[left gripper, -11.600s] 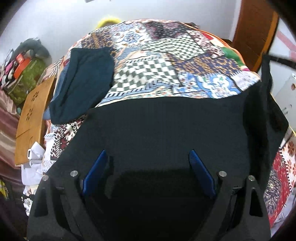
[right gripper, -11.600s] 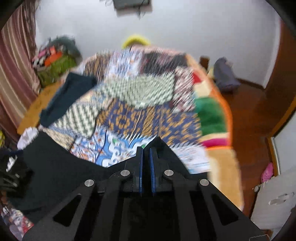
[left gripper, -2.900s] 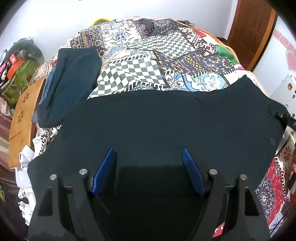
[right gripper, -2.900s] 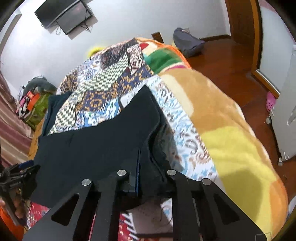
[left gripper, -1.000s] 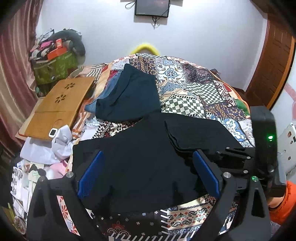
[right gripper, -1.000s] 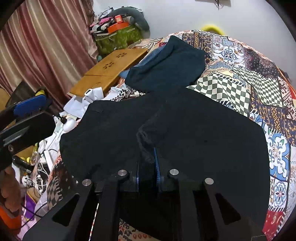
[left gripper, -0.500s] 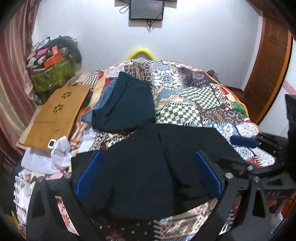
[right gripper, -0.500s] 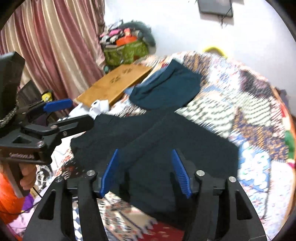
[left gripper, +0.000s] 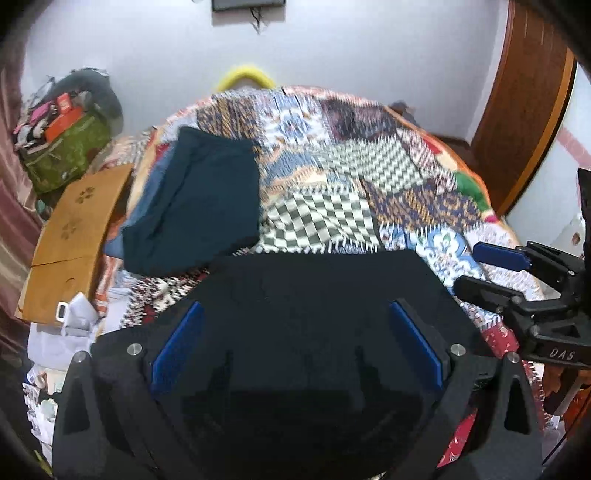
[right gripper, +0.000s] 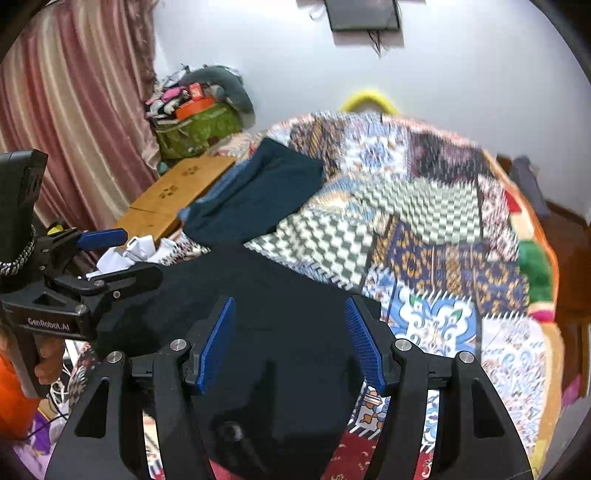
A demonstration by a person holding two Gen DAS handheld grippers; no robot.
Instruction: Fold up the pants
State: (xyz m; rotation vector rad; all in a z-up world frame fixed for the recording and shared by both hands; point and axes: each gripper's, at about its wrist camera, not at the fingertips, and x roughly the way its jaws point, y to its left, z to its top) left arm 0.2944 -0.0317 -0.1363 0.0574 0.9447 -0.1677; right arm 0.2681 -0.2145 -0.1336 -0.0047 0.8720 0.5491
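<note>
Black fabric fills the near edge of the bed: the pants (left gripper: 317, 295) lie folded into a compact dark block on the patchwork quilt (left gripper: 354, 192), close to the bed's near left corner. Both wrist views look down across them.

The left tool (left gripper: 299, 343) hangs over the pants with its blue pads (left gripper: 177, 343) spread wide and nothing between them. The right tool (right gripper: 291, 343) is likewise spread, its blue pads (right gripper: 218, 347) apart above the black cloth and pinching nothing. Whether either tool touches the fabric cannot be told. Each tool shows at the edge of the other's view, the right one at the pants' right side, the left one at their left side.

Farther up the bed's left edge lies a dark teal garment (left gripper: 195, 206), folded, just beyond the pants. A wooden board (left gripper: 74, 229) sits beside the bed on the left, with a green bag (right gripper: 195, 129) behind it near the wall. A screen (right gripper: 364, 14) hangs on the white wall above the bed's far edge.
</note>
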